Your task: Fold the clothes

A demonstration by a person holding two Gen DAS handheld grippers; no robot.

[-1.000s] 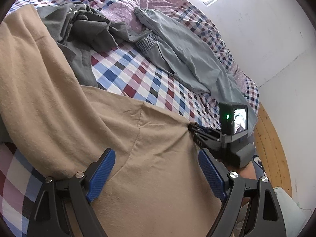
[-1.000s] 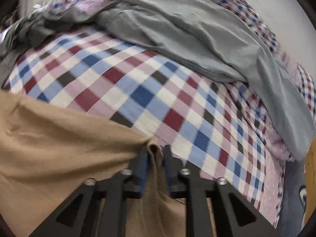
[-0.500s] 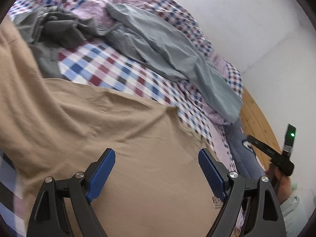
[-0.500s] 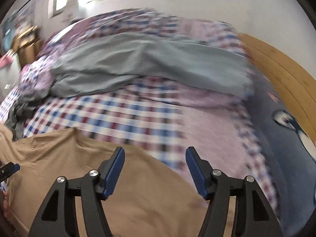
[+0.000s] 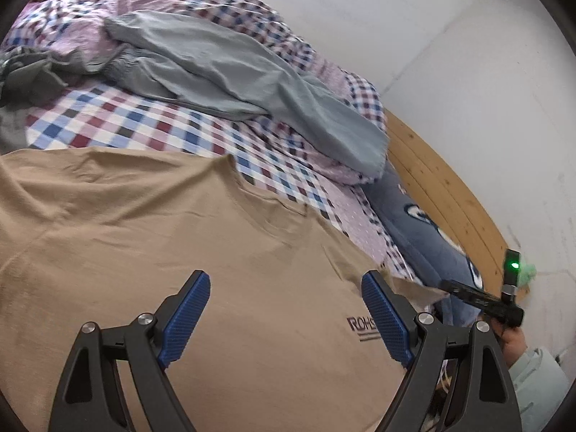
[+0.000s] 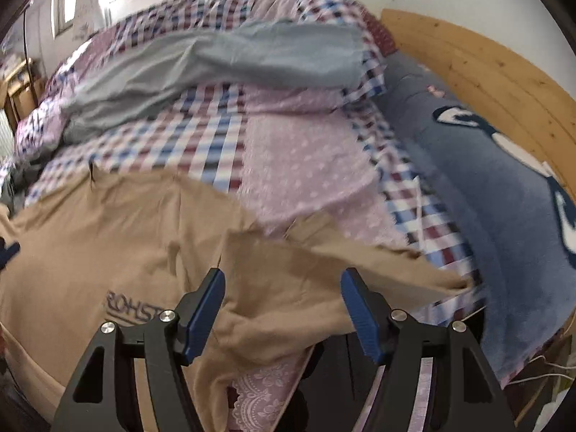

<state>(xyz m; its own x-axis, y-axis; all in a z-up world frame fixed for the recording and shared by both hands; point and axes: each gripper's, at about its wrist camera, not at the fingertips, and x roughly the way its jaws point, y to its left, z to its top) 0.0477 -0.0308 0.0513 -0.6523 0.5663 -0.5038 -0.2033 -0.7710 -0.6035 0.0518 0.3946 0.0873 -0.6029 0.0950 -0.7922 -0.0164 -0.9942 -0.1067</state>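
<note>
Spreading done, it looks like: the tan cotton T-shirt with dark chest lettering (image 5: 223, 288) now lies flat on the checked red, blue and pink bedspread (image 5: 144, 126), filling the lower half of both frames. A second ago the right gripper (image 6: 282, 309) was pinched on a shirt edge; it has since let go and pulled back, blue pads wide apart over the cloth, holding nothing. Left gripper (image 5: 286, 315) also stands wide, empty, above the shirt's chest, same as before.

Judgement: laying-out is finished, first fold not begun; next call is probably grabbing a sleeve or side edge.

Right wrist view shows what the left does not: the shirt's near sleeve (image 6: 360, 262) is rumpled and flipped at centre right, with a lace-trimmed sheet edge (image 6: 259, 399) hanging at bottom centre. Needs smoothing, likely.

Left wrist view alone shows the collar line at centre, the dark grey crumpled garment (image 5: 25, 75) at upper left, and the person's hand (image 5: 511, 338) on the right tool at lower right. Grey-blue trousers (image 5: 223, 64) wait across the top in both.
</note>
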